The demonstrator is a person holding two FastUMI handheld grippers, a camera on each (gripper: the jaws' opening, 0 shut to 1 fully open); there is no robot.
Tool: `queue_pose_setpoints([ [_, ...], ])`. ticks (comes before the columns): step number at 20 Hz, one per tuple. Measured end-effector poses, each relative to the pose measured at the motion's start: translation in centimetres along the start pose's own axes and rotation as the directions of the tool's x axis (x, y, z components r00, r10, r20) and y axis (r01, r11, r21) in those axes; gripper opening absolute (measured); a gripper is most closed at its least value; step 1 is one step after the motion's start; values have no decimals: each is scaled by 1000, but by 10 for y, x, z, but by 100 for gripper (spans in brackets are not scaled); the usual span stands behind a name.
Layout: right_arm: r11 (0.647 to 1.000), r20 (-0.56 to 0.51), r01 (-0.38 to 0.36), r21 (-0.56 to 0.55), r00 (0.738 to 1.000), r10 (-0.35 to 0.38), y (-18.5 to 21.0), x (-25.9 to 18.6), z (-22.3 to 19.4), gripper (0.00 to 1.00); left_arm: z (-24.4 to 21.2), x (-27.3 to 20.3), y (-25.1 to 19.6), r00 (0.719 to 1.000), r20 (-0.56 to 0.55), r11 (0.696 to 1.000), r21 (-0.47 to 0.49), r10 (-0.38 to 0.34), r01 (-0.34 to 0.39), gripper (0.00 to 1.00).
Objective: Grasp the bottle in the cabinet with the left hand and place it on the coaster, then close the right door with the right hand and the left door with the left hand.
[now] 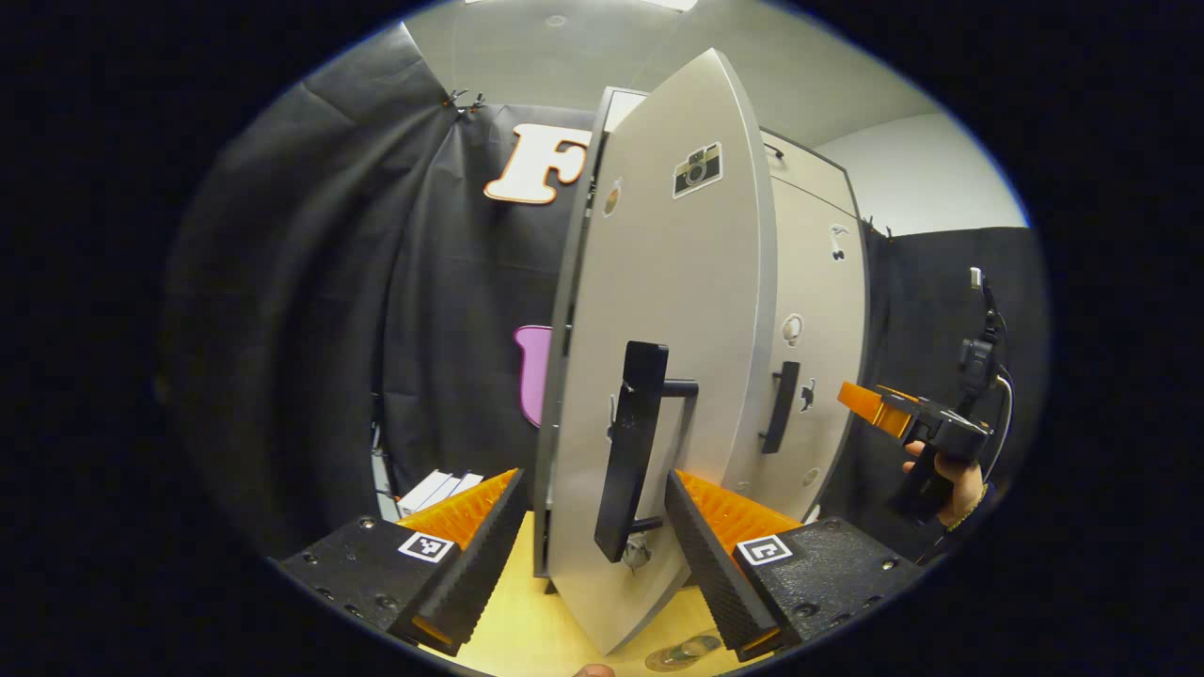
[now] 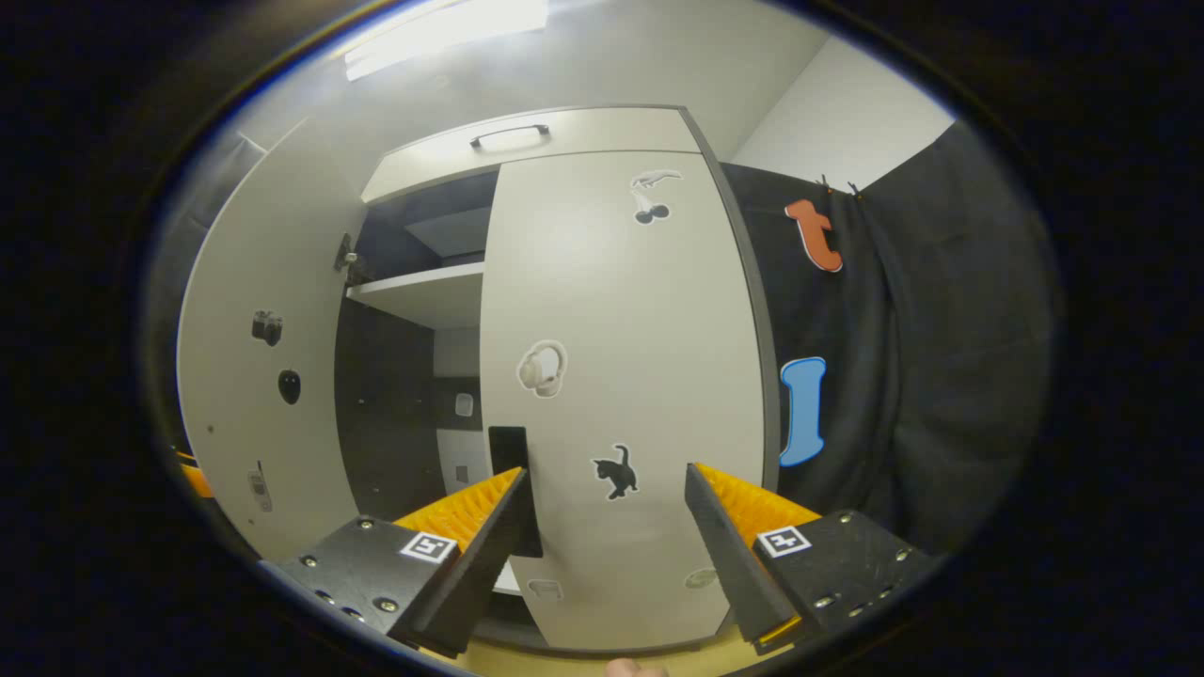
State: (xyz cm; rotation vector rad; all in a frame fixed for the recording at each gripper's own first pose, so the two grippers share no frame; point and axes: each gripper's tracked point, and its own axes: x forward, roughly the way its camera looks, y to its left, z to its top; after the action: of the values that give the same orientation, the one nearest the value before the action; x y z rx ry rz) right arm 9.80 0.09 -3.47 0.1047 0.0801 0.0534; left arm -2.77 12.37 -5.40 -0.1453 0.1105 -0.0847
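The cabinet (image 2: 564,132) is being viewed from the front in the right gripper view, standing toward the desk's (image 1: 527,621) far edge. The right door (image 2: 621,395) is lying flush, apparently closed already; the left door (image 1: 658,357) is standing partly ajar, so closing it is judged the step in hand. The left hand-held gripper (image 1: 594,541) is being held wide open, gripping nothing, its fingers straddling the left door's handle (image 1: 632,451). A flat push on the panel beside the handle is advised, kept square to avoid snagging. The right hand-held gripper (image 2: 605,536) is being held open and empty near the right door. The bottle's place cannot be told; a round disc, possibly the coaster (image 1: 685,651), is lying at the desk's near edge.
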Motion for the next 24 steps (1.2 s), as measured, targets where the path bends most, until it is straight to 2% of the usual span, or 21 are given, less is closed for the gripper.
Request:
queue_pose_setpoints([
  [1,1000,-1,10,-4,1000,-10,-5,-3,0,97,-2,7,-5,1000,-6,1000,10,-8,8,94],
  [2,1000,-1,21,-7,1000,-21,-12,-8,0,100,-4,13,-5,1000,-7,1000,27,-8,8,88],
  [3,999,-2,34,-11,999,-34,-19,-10,0,100,-6,19,-6,1000,-13,999,46,-4,5,94],
  [6,997,-11,75,-14,997,-75,-41,-17,-3,97,-9,34,-17,999,-12,999,30,-31,31,94],
  [8,995,-27,98,-1,995,-98,-52,-17,-7,100,-12,41,-29,998,-17,998,7,-61,61,94],
  [10,993,-36,116,17,993,-115,-62,-19,-7,100,-8,49,-37,997,-8,995,68,-71,71,94],
  [12,991,-30,136,19,990,-135,-72,-22,-5,100,-7,57,-42,998,1,990,126,-64,63,94],
  [13,989,-28,145,16,989,-145,-77,-22,-4,100,-10,62,-46,998,-1,990,127,-58,57,98],
  [15,987,-28,163,16,986,-162,-86,-24,-4,97,-11,69,-53,999,2,991,128,-37,36,97],
  [16,985,-28,172,18,985,-171,-90,-26,-5,100,-11,71,-56,1000,1,990,138,-19,18,99],
  [20,976,-42,217,13,976,-216,-112,-35,-11,97,-9,73,-58,996,19,985,148,86,-88,99],
  [22,971,-54,238,15,970,-237,-122,-38,-15,97,-10,66,-62,993,10,984,138,116,-117,99],
  [24,965,-66,261,12,963,-260,-133,-40,-19,100,4,59,-76,995,53,985,144,84,-90,99],
])
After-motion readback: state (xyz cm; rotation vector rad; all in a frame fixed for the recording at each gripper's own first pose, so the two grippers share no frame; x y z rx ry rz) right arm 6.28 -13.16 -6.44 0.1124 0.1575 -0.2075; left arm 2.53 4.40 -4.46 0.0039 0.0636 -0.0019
